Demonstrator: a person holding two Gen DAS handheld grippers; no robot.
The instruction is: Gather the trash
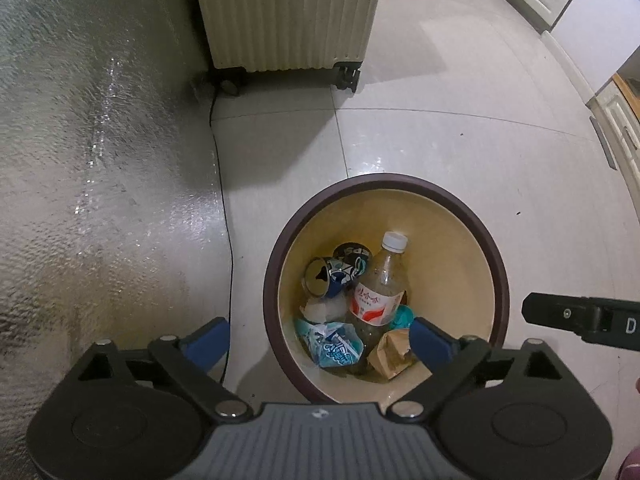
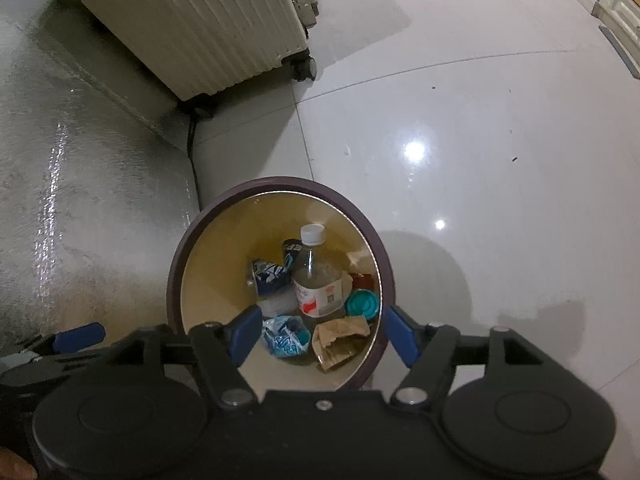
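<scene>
A round bin [image 1: 502, 264] with a dark brown rim and cream inside stands on the tiled floor, also in the right wrist view [image 2: 182, 248]. It holds a clear plastic bottle [image 1: 380, 284] [image 2: 316, 280] with a white cap, crushed cans [image 1: 336, 272] [image 2: 270, 276], a blue wrapper [image 1: 332, 346] [image 2: 286, 336], a brown paper bag [image 1: 390, 354] [image 2: 338, 338] and a teal lid [image 2: 362, 304]. My left gripper [image 1: 320, 340] is open and empty above the bin's near left rim. My right gripper [image 2: 322, 332] is open and empty over the bin.
A cream ribbed suitcase [image 1: 288, 12] [image 2: 200, 24] on wheels stands behind the bin. A textured silver mat [image 1: 100, 160] [image 2: 80, 200] lies to the left, with a black cable [image 1: 224, 208] along its edge. White cabinets [image 1: 616, 112] are at the far right.
</scene>
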